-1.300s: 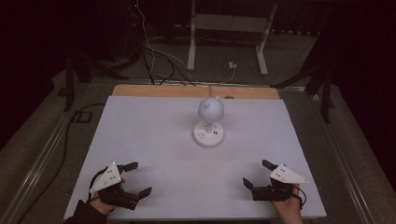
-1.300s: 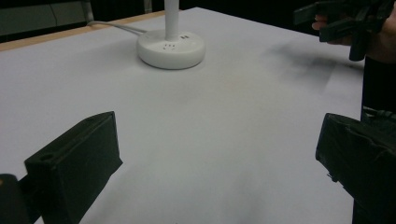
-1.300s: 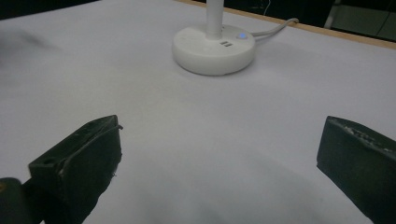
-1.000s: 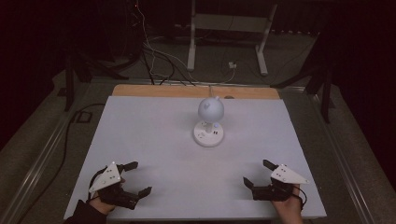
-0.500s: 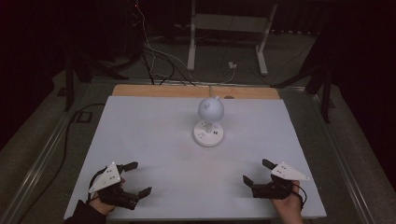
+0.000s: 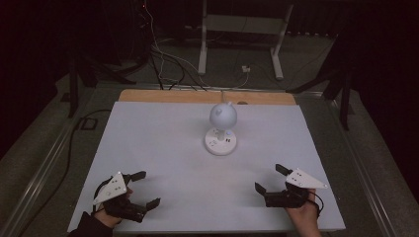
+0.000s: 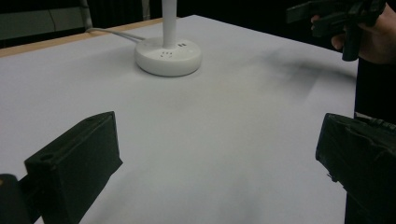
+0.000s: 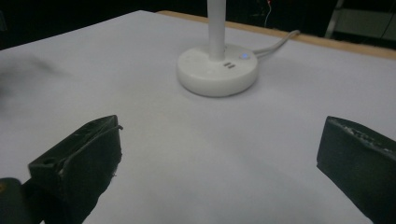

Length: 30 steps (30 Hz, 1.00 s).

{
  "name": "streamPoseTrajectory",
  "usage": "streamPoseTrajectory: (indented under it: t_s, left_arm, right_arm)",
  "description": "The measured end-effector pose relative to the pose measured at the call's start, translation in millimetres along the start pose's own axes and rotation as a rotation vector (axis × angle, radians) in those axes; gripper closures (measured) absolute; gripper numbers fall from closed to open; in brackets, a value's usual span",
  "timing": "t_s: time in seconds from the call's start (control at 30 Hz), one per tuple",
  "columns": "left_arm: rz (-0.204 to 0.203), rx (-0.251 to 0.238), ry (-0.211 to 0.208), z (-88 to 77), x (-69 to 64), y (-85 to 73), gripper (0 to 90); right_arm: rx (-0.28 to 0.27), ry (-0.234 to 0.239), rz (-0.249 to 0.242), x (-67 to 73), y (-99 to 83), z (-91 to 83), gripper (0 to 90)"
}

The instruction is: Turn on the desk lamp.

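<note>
Nothing started yet by the look of it; lamp (image 6: 221, 129) stands untouched mid-bench, toward the far edge, base flat, blue light on the base (image 8: 217, 69); cable runs off the back; all handling is left to do. Left gripper (image 6: 140, 188) at near-left corner of the bench (image 6: 148, 143), jaws wide, holding nothing, just above the surface; right gripper (image 6: 268, 178) at near-right corner, jaws wide too, empty. Both well apart from the lamp, both aimed roughly at it.
</note>
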<state>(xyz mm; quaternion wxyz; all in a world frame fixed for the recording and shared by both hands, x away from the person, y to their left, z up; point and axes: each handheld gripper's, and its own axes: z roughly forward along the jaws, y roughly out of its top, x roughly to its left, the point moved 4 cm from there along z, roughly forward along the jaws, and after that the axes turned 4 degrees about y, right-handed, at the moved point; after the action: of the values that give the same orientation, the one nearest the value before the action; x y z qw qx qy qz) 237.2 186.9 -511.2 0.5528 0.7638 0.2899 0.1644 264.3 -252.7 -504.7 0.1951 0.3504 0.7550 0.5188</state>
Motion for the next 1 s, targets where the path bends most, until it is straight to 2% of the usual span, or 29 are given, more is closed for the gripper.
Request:
streamPoseTrajectory:
  t_s: [0.27,0.63,1.0]
  left_arm:
    - [-0.010,-0.013,-0.011,-0.8,0.4,0.8,0.4]
    - [-0.010,-0.004,-0.011,0.2,-0.1,0.3,0.4]
    - [-0.008,0.002,-0.015,0.4,-0.4,-0.1,0.4]
  right_arm:
    - [-0.006,-0.001,-0.015,-1.8,8.6,2.5,0.0]
    - [0.000,0.047,0.001,-3.8,23.8,9.1,0.0]
    - [-0.010,0.060,-0.003,-5.8,37.0,13.8,0.0]
